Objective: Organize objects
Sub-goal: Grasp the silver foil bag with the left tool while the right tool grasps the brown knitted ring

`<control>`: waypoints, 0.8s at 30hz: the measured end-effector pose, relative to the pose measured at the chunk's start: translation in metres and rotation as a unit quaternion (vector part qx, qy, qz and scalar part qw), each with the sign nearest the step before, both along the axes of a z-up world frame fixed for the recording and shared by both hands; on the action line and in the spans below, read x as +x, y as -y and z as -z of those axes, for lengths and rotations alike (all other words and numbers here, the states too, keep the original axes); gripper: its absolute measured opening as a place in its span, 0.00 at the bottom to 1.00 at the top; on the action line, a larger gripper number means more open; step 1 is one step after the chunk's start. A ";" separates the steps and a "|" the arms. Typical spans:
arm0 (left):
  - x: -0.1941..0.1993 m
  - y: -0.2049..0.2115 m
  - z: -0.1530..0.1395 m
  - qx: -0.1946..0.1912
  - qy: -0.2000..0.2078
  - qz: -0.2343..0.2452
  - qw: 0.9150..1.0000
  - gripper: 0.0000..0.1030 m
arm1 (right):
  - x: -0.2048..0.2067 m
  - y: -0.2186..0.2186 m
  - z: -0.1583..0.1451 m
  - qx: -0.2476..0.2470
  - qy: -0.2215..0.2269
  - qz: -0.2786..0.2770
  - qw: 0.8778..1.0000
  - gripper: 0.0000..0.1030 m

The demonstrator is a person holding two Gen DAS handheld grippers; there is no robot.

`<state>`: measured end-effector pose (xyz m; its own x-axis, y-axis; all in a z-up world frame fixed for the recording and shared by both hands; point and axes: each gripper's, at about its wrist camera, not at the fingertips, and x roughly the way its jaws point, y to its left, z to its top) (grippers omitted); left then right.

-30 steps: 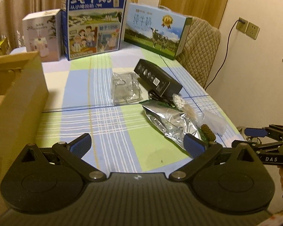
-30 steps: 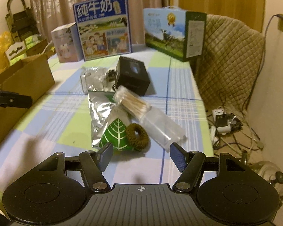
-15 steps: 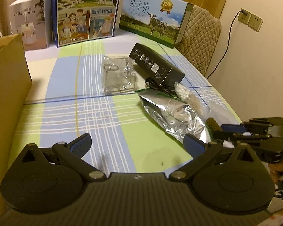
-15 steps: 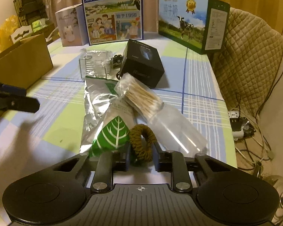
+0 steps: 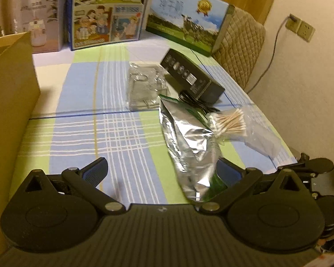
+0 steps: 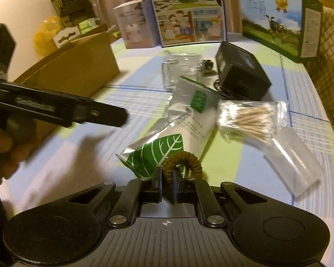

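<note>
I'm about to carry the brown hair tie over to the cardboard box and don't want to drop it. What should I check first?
1. Right claw shut on the hair tie: ok.
2. Grip depth: only the near edge of the loop is pinched, cannot tell if secure.
3. Hair tie clear of the foil pouch: cannot tell.
4. Left claw open and holding nothing: ok.
5. Path to the cardboard box: not ok, the left claw crosses it.

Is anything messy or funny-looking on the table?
Yes. The foil pouch lies crumpled and askew, with the swab bag spilling across its edge. A cable straggles loose beside the black box. Nothing looks spilled or broken.
</note>
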<state>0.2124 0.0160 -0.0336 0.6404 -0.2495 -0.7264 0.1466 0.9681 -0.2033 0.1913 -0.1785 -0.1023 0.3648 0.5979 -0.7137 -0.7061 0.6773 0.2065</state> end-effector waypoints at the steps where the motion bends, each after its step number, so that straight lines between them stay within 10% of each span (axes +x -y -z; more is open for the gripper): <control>1: 0.002 0.003 0.002 0.002 -0.003 0.004 1.000 0.99 | 0.000 0.001 -0.001 -0.001 0.004 0.009 1.000 0.06; 16: 0.046 0.046 0.031 -0.022 -0.042 0.046 0.998 0.95 | 0.010 0.036 -0.004 -0.024 0.033 0.087 0.995 0.06; 24: 0.048 0.047 0.036 -0.014 -0.057 0.060 0.996 0.53 | 0.007 0.034 -0.003 -0.026 0.034 0.086 0.995 0.06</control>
